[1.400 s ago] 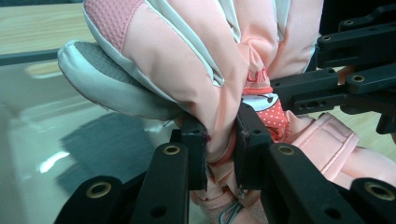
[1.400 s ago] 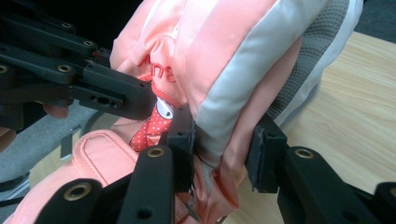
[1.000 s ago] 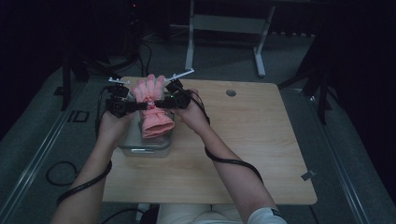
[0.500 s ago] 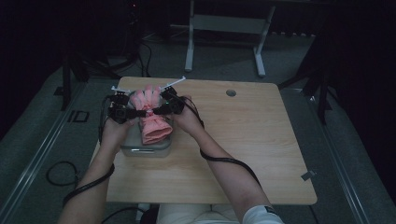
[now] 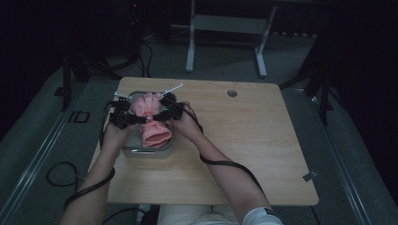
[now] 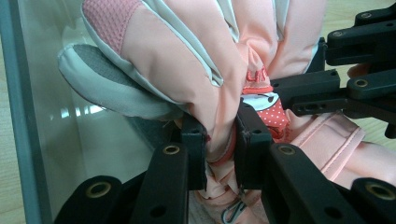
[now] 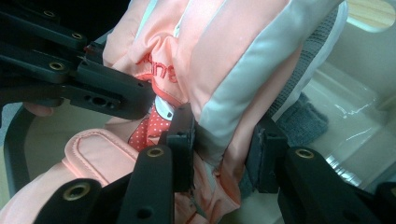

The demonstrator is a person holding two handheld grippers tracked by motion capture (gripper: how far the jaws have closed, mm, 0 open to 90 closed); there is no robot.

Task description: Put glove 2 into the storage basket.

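Fingers of the left gripper (image 6: 219, 149) pinch a fold of the pink glove (image 5: 151, 119), and the right gripper (image 7: 224, 154) clamps another fold from the opposite side. Between them the glove sits over the clear box (image 5: 136, 151) on the wooden surface (image 5: 263, 140), cuff toward the person.

A light wooden table (image 5: 244, 154) with rounded corners and a small round hole (image 5: 232, 93) near its far edge stands on a grey carpeted floor (image 5: 44, 140) in a dim room whose far side falls away into darkness. Beyond the table, the pale metal legs of a stand (image 5: 225, 28) catch what light there is, while black cables (image 5: 58, 176) loop across the floor at the left. A small grey tag (image 5: 307, 176) lies at the table's right edge.
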